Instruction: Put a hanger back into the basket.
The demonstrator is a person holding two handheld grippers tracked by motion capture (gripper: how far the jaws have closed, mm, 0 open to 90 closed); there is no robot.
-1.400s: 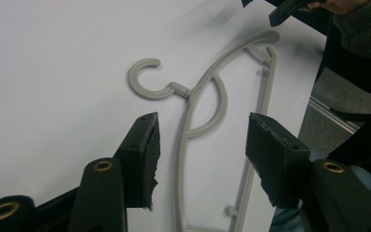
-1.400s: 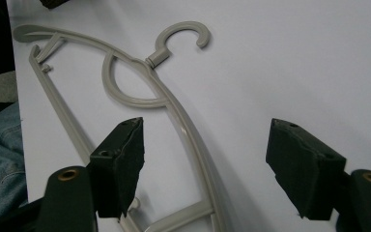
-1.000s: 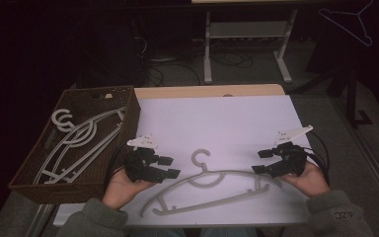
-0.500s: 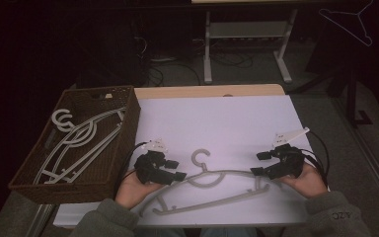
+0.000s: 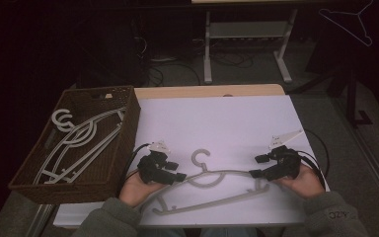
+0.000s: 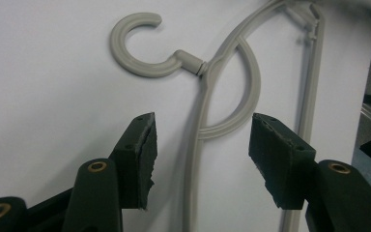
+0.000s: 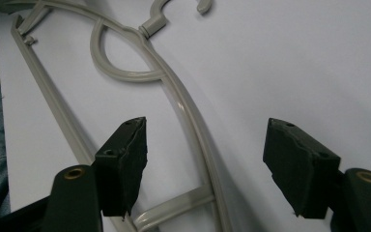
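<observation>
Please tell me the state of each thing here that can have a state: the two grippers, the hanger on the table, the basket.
left gripper: open, jaws astride the hanger's shoulder, pads not touching.
right gripper: open, jaws astride the hanger's other arm, pads not touching.
grey hanger: lying flat on the white table, not lifted.
wicker basket: holds grey hangers lying inside.

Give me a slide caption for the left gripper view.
Open left gripper straddling the shoulder bar of a grey plastic hanger lying on the white table.
</observation>
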